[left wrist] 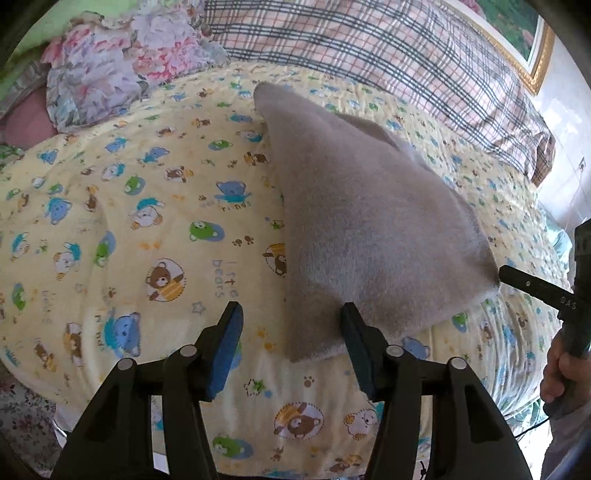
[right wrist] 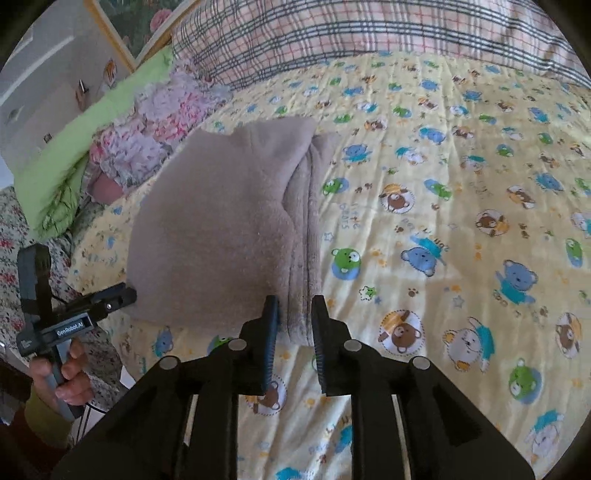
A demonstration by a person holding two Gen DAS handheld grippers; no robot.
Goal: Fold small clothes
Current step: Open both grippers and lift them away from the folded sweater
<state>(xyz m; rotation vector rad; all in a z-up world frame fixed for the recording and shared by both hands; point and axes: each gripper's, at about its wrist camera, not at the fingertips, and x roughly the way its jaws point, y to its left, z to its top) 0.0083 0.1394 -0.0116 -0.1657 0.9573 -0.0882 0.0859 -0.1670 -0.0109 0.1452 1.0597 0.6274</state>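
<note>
The left claw [left wrist: 291, 317] is gaping wide at the near corner of the grey garment [left wrist: 354, 221], which is lying on the bear-print quilt [left wrist: 147, 221]. The right claw [right wrist: 293, 308] is standing narrowly parted astride that garment's near folded edge.

Garment: beige fleece [right wrist: 218, 225], folded, flat on the bed quilt [right wrist: 461, 206].
Right claw [right wrist: 293, 314]: jaws apart, straddling the fleece's near ribbed edge.
Left claw [right wrist: 125, 295]: tip at the fleece's left corner; grip unclear.
Backdrop: plaid blanket [right wrist: 332, 33], floral pillow [right wrist: 155, 129].
</note>
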